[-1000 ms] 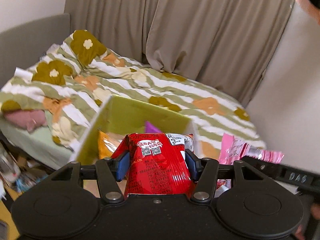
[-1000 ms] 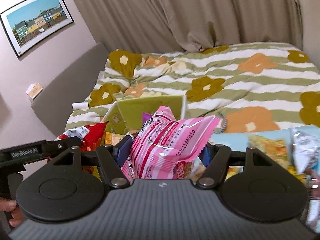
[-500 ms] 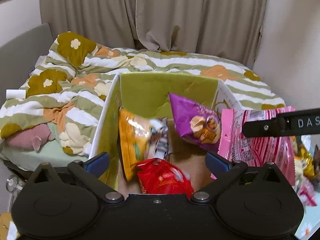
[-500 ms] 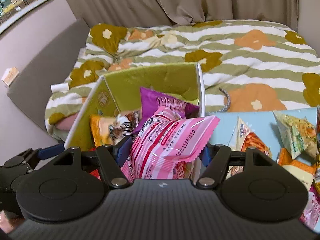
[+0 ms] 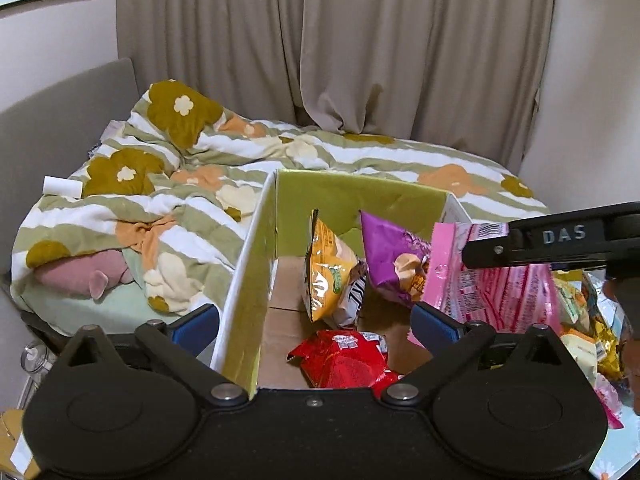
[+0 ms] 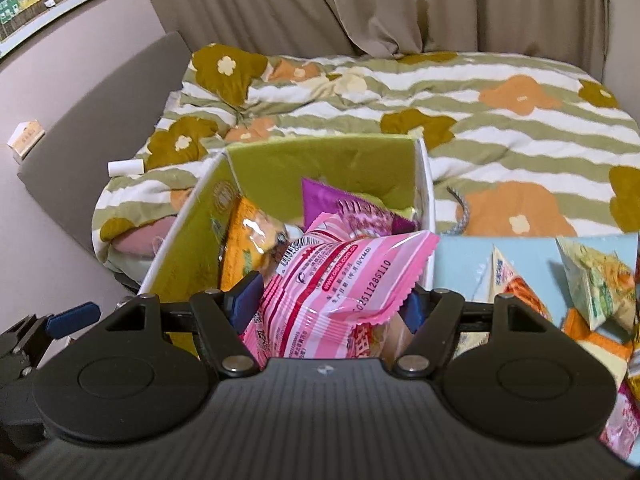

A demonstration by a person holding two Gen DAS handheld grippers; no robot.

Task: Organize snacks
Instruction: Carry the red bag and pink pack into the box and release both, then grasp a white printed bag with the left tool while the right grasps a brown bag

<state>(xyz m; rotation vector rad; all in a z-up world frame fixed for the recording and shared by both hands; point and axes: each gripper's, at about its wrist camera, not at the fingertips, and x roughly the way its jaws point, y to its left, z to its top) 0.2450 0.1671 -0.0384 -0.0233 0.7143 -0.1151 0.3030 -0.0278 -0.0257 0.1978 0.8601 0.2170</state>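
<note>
While the bed (image 5: 328,160) with its striped flower quilt filled most of both views under the beige curtains (image 5: 360,40), I had the open cardboard box (image 5: 244,280) right in front of me, its inner walls green and its floor bare brown card. Beside the box on my right lay a pale blue surface (image 6: 460,256) with several loose snack packets (image 6: 600,280) on it. My right gripper (image 6: 332,300) was clamped on the pink striped packet (image 6: 344,280), both blue pads pressed into its sides, and it held that packet up over the right side of the box. Through the left wrist camera I saw the same pink packet (image 5: 500,296) hanging under the right tool's black arm, just beside the box's right wall. My left gripper (image 5: 316,320) stood with its jaws spread wide and nothing between them, poised over the near end of the box. Inside the box an orange bag (image 5: 324,272) leaned upright against a purple bag (image 5: 392,256), and the red packet (image 5: 344,360) lay flat on the floor nearest me.
</note>
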